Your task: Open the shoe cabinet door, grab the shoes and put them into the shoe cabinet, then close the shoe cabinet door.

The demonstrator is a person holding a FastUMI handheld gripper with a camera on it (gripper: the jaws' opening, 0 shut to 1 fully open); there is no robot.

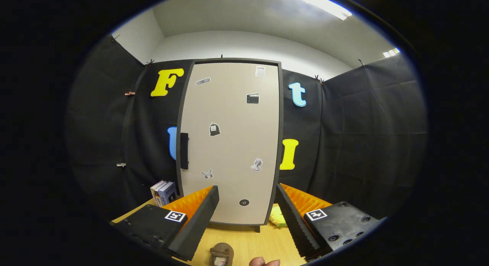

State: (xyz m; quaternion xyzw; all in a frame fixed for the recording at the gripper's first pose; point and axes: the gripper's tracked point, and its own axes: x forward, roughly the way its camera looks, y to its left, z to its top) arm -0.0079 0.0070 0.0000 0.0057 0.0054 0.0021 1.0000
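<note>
Ahead, one shut cabinet door (231, 143); gripper (247, 193) spread apart, perhaps one shoe (221, 254) below

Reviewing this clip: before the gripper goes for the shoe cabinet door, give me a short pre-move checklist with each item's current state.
1. Tall beige shoe cabinet door with dark frame is shut, ready to open: ok.
2. Black handle on the door's left edge is unobstructed: ok.
3. Gripper fingers are spread apart, holding nothing: ok.
4. Gripper lined up with the handle: not ok, the handle lies left of the fingers.
5. Brown shoe lies on the wooden table near the fingers: ok.
6. Space inside the cabinet: cannot tell.
</note>
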